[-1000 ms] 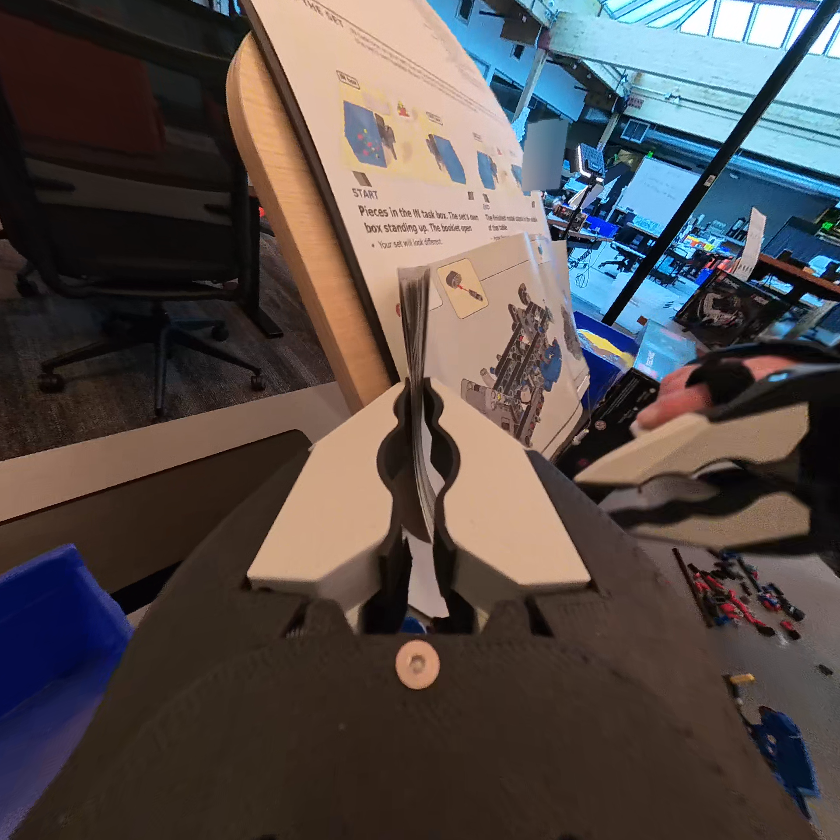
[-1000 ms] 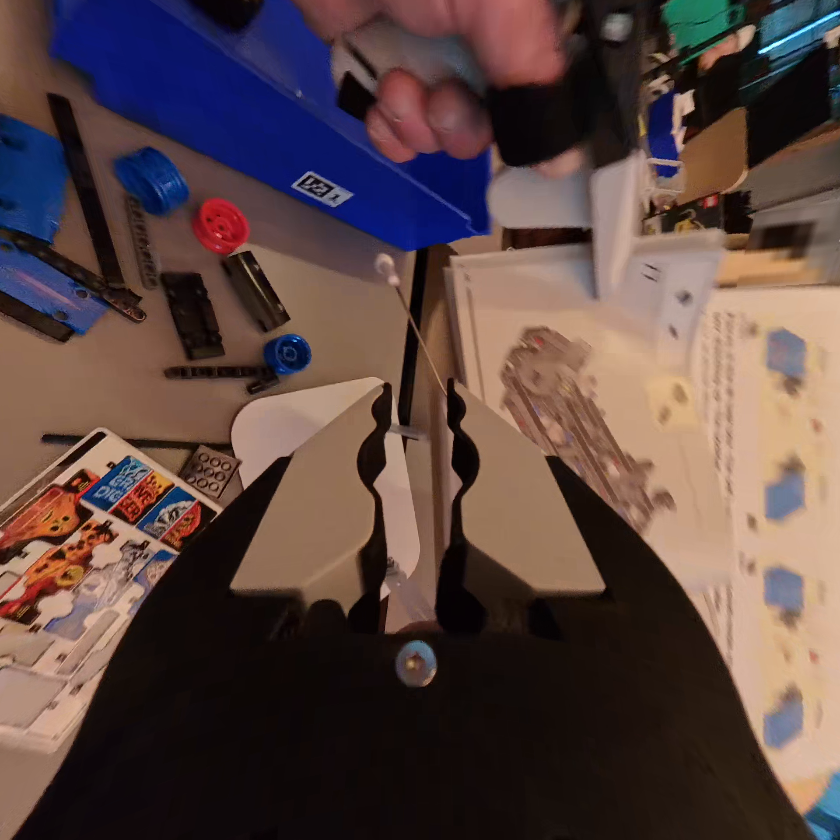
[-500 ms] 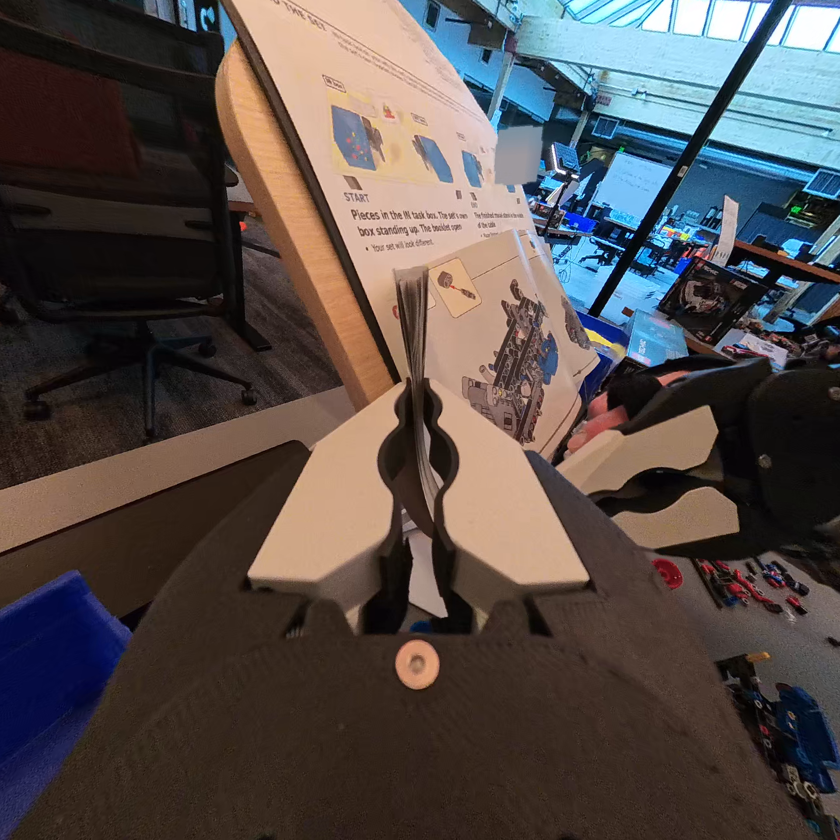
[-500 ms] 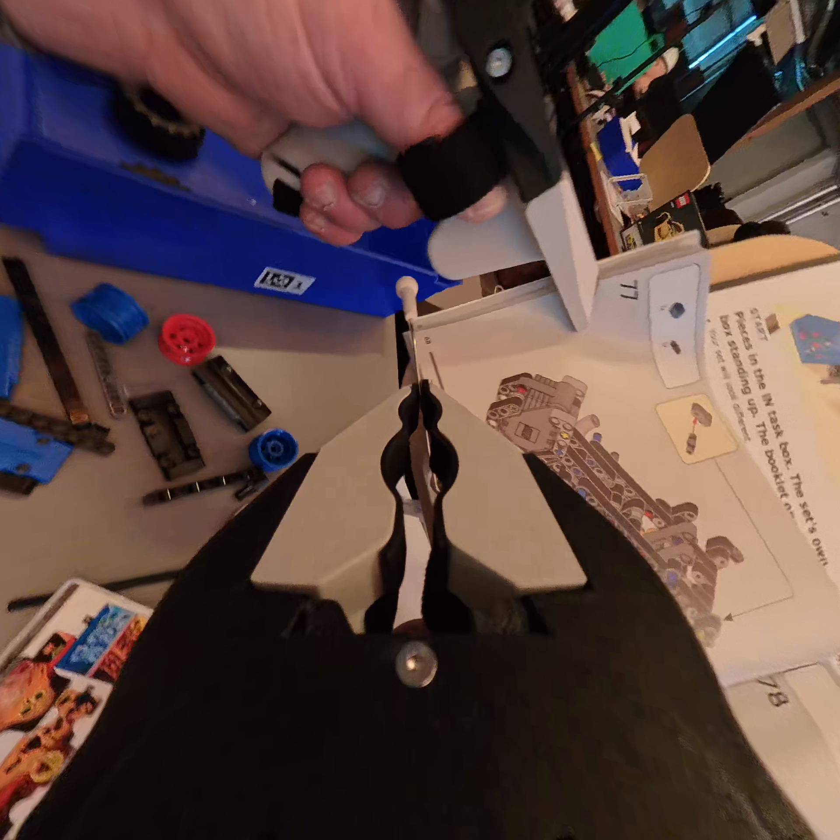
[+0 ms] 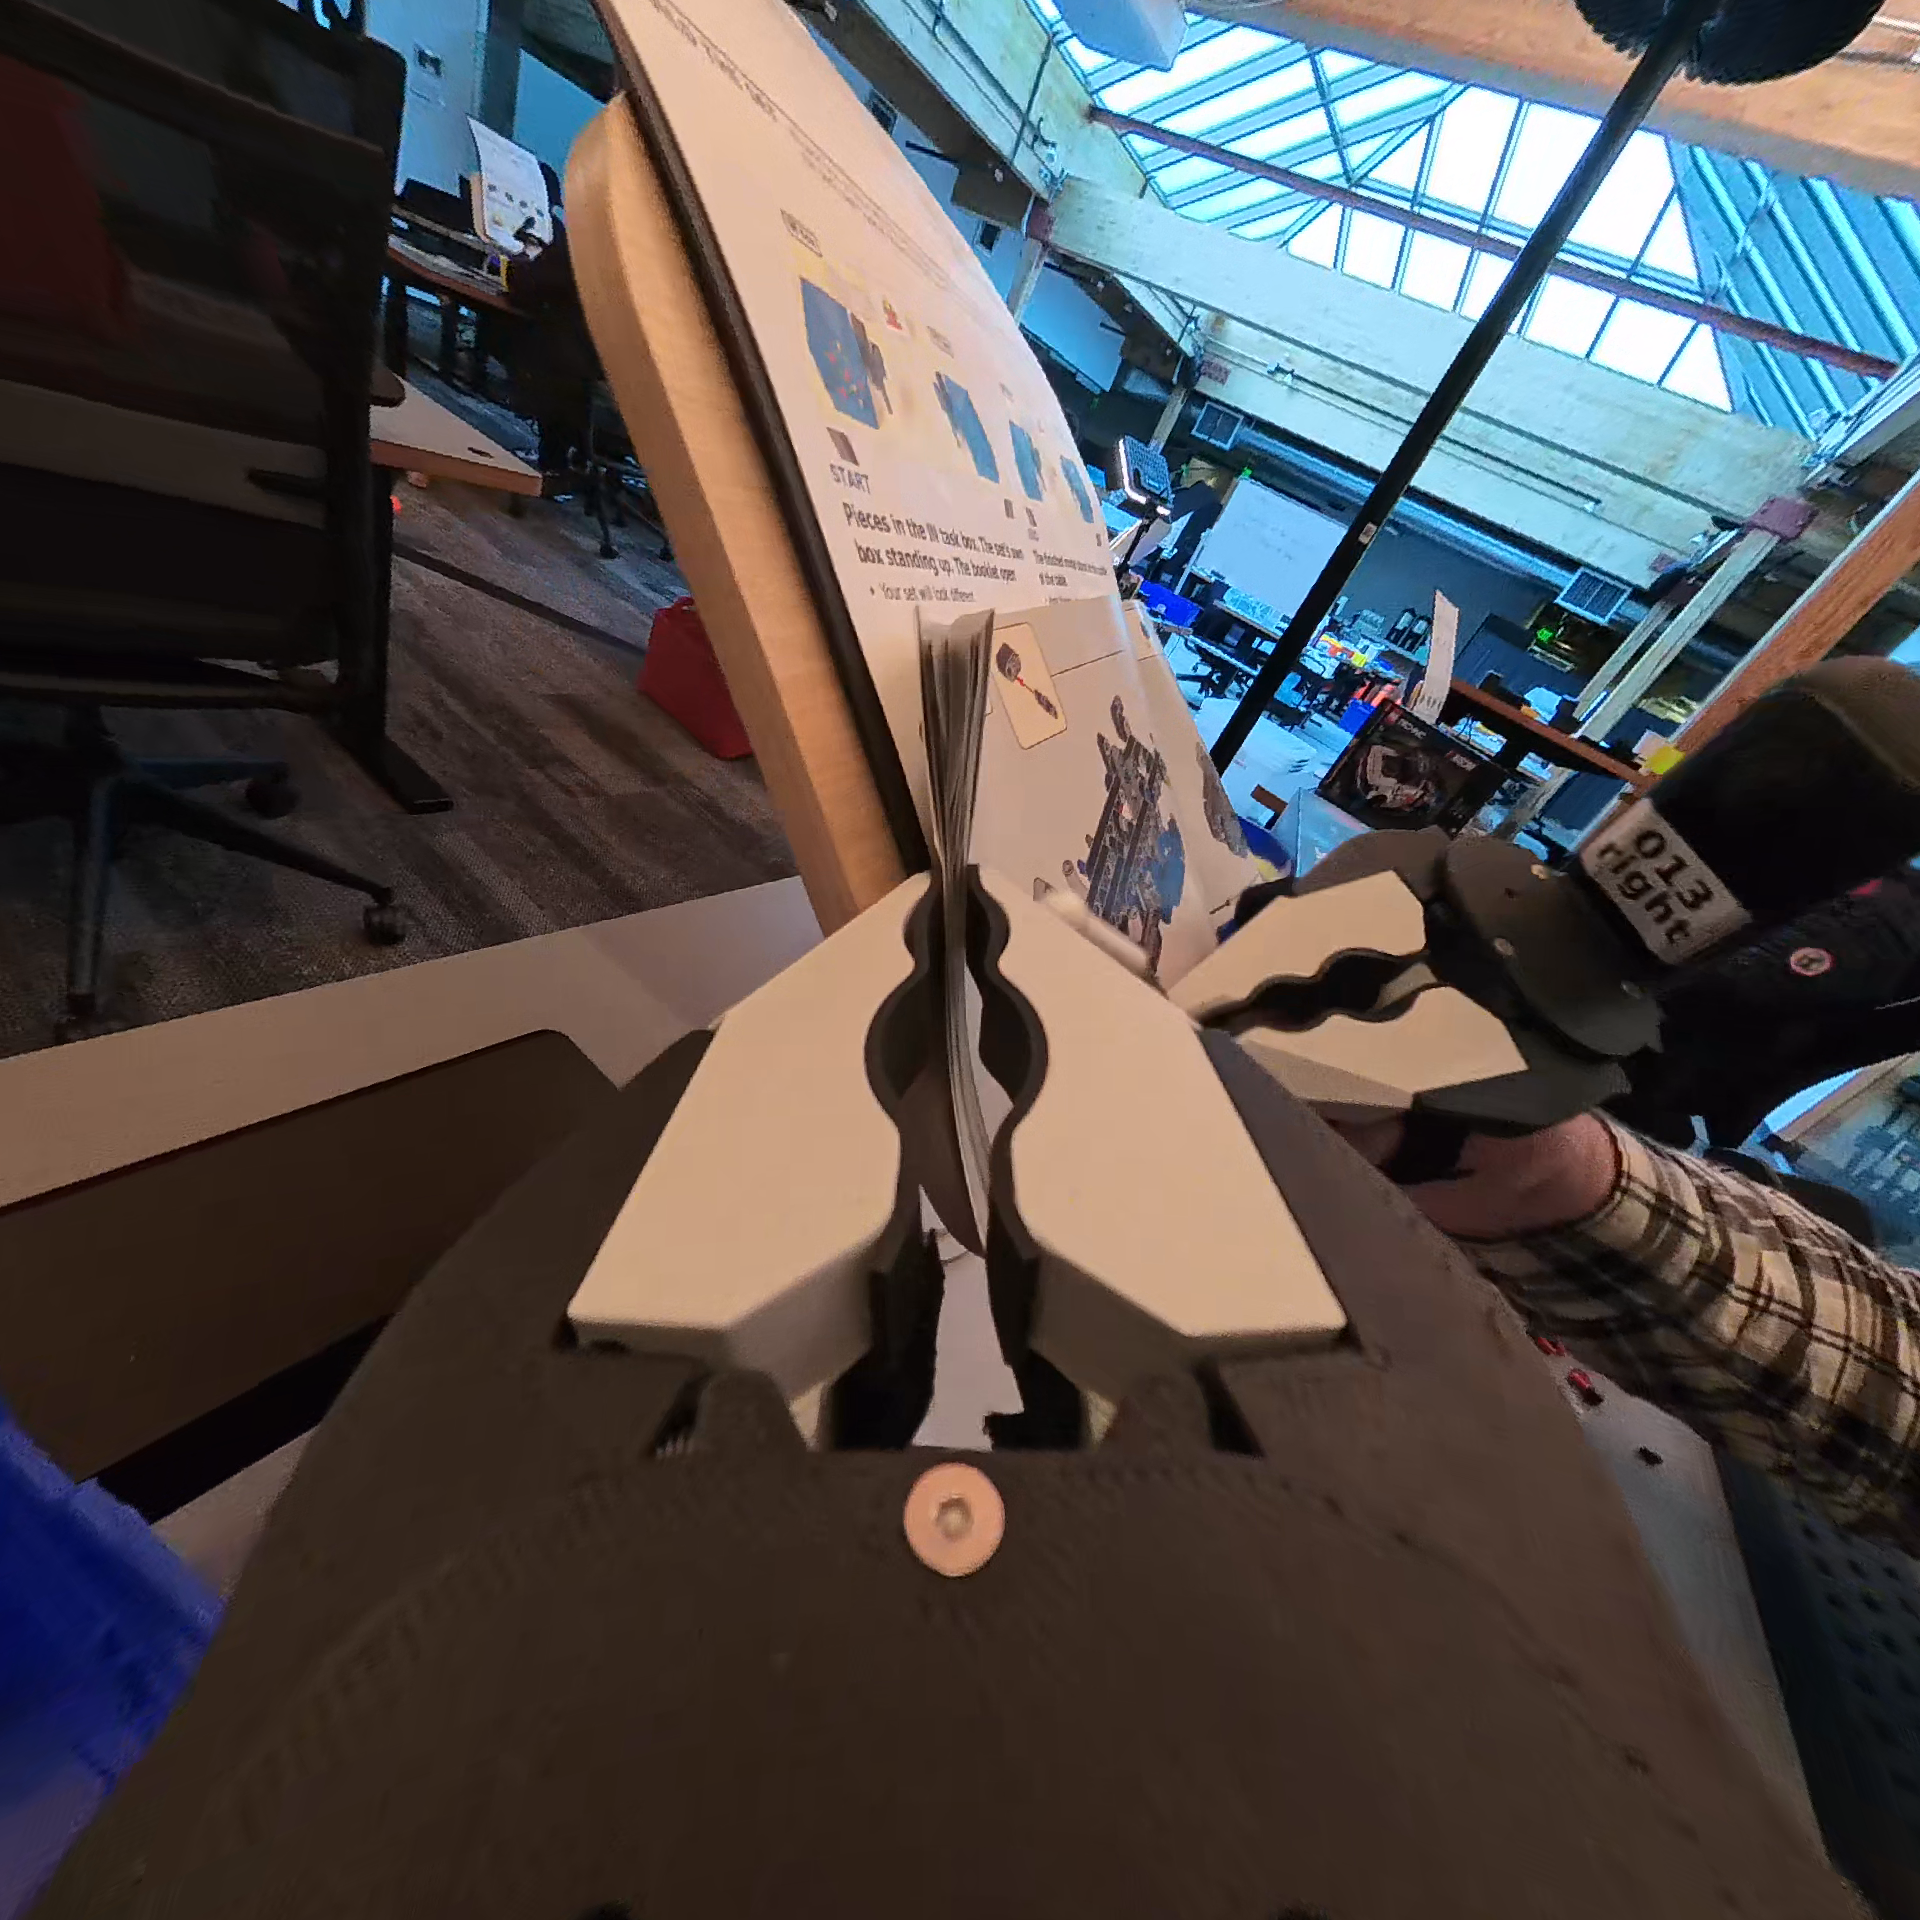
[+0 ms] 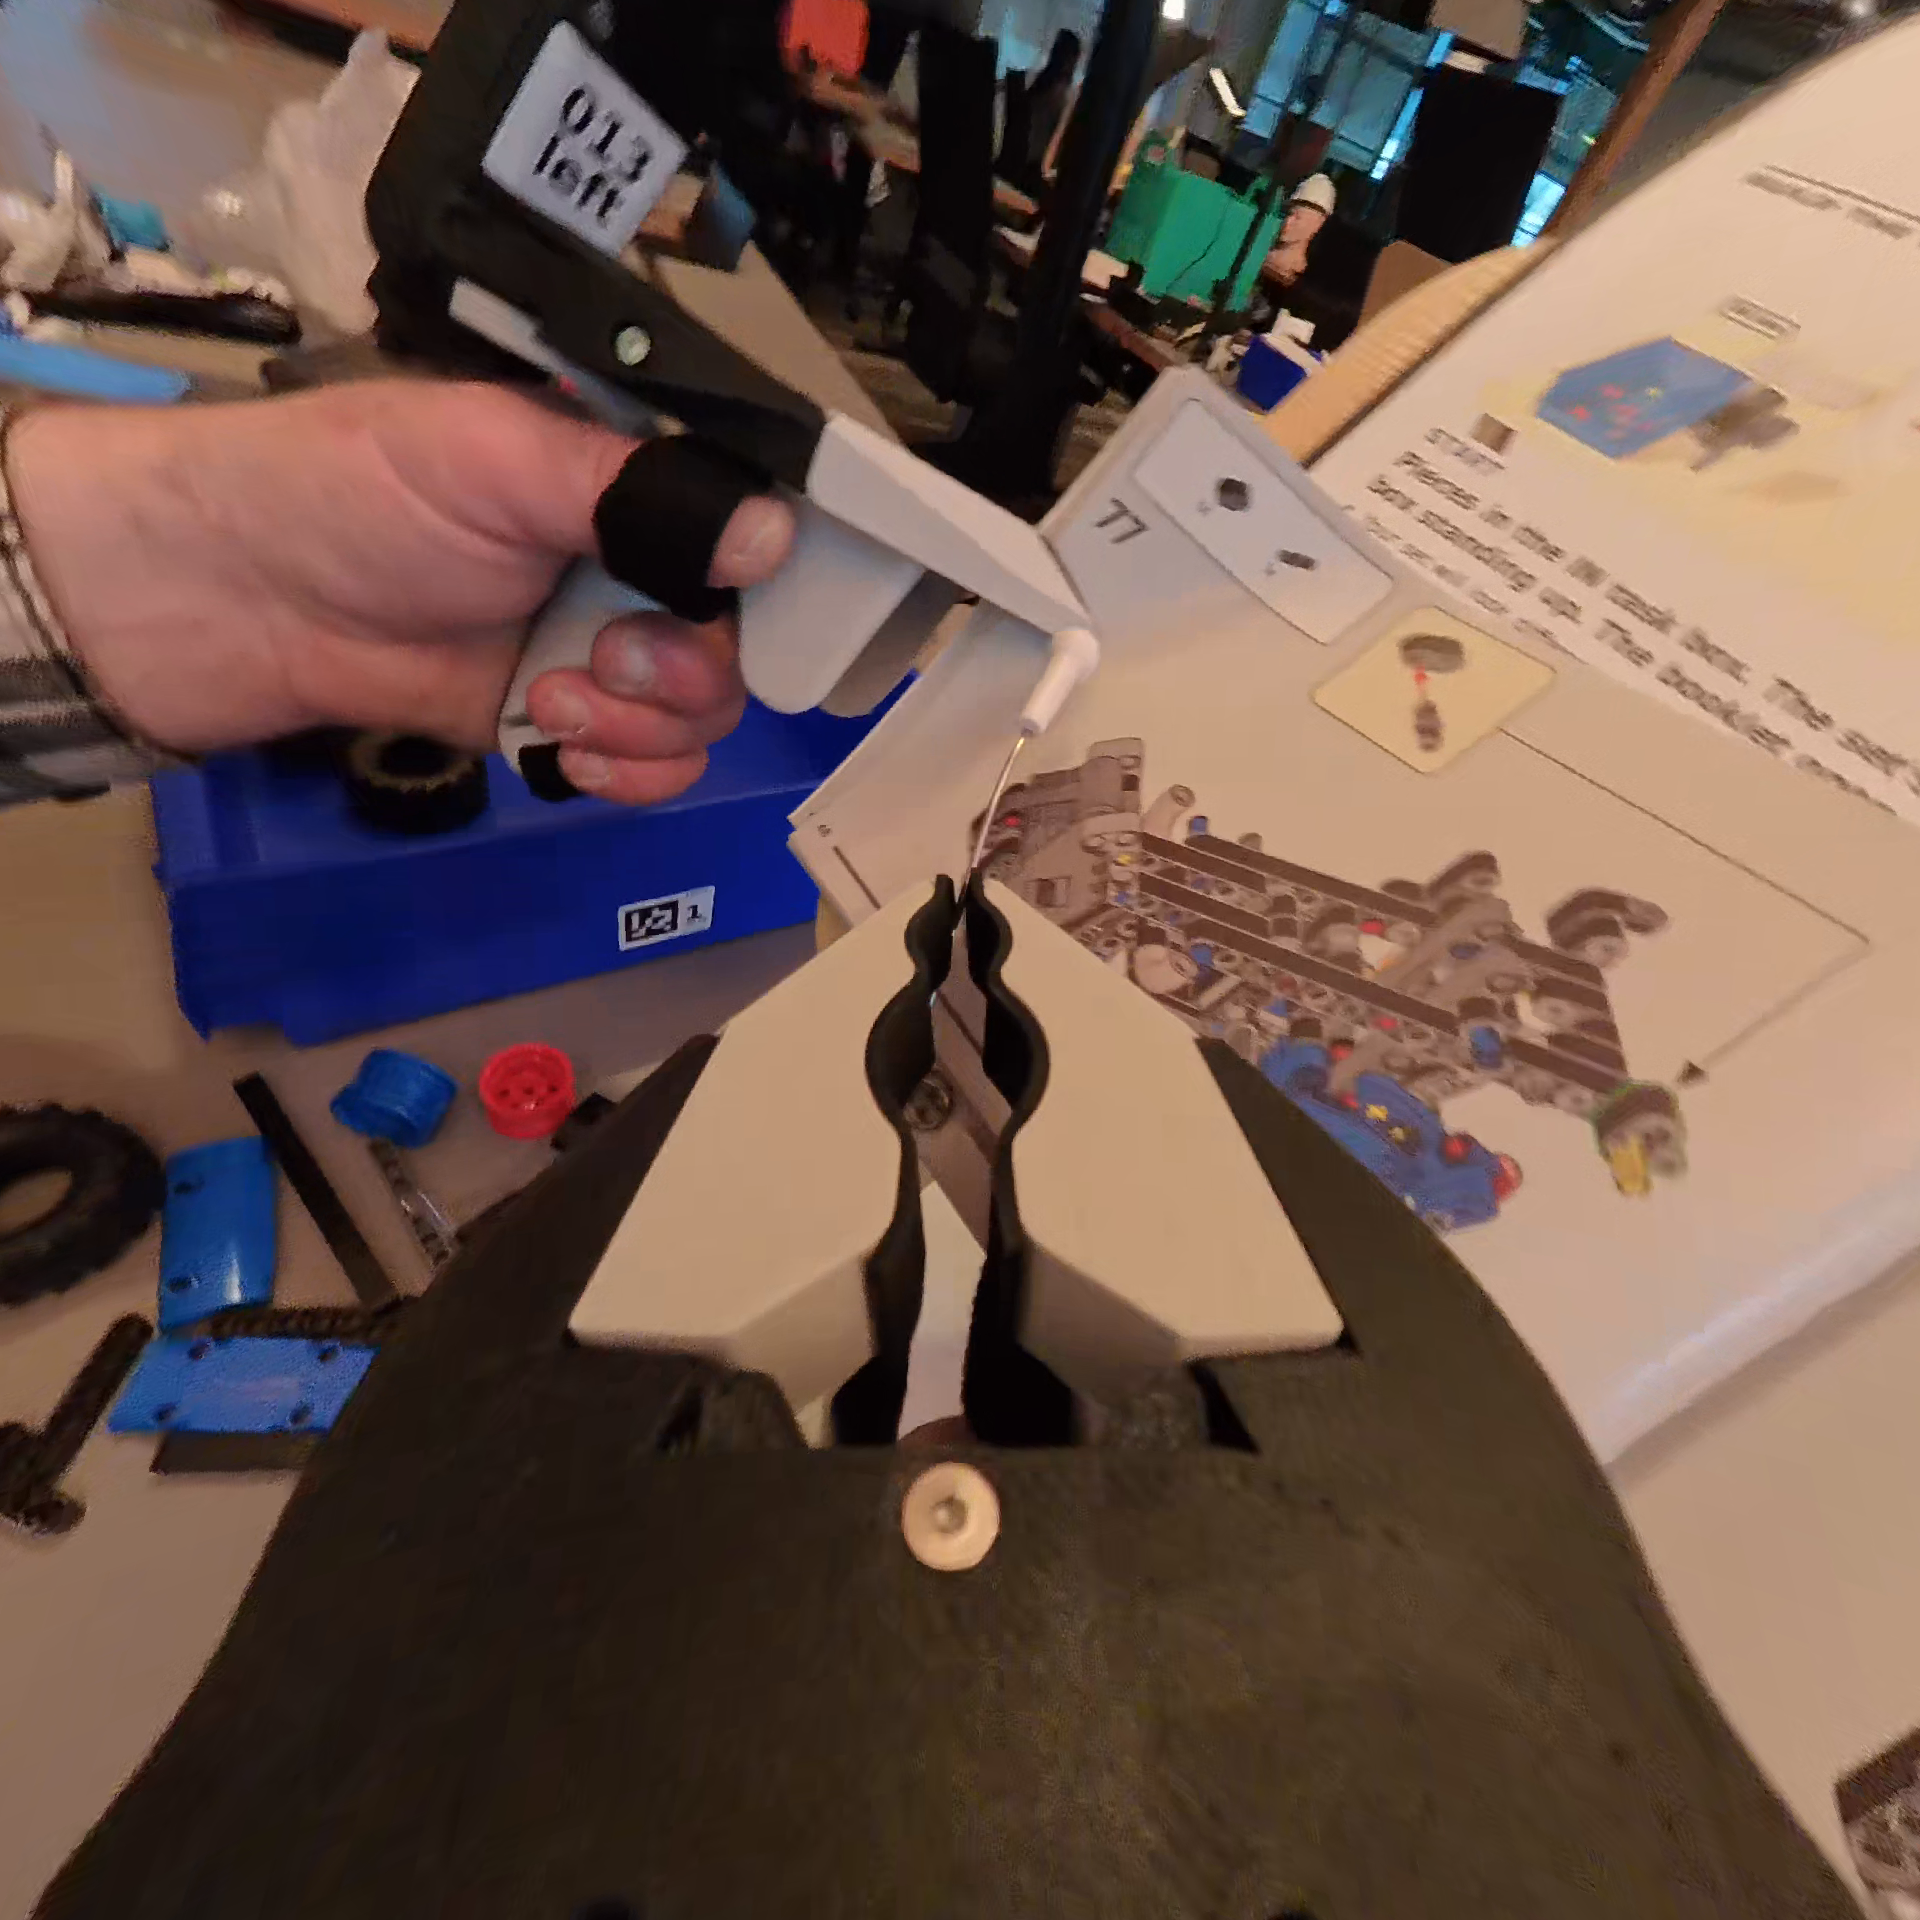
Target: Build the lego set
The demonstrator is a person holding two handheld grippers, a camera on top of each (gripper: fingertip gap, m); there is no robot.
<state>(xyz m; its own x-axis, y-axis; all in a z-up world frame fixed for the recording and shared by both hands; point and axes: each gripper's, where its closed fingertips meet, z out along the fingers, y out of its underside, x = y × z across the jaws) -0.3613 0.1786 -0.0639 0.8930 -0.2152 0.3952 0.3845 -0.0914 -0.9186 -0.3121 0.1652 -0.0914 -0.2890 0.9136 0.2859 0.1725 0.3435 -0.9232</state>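
Left tool (image 5: 961, 914) clamped on the instruction booklet (image 5: 1081, 821)

Booklet pages stand upright against the leaning instruction board (image 5: 894, 343); the right tool (image 5: 1205, 1013) at three o'clock grips a thin white-tipped rod (image 5: 1091, 930), both over the tabletop (image 5: 343, 1039).

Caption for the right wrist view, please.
Right gripper shut on a thin white-tipped rod over the open instruction booklet, left gripper clamping its pages.

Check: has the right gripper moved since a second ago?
Yes. The right gripper came in toward the booklet, away from the loose pieces.
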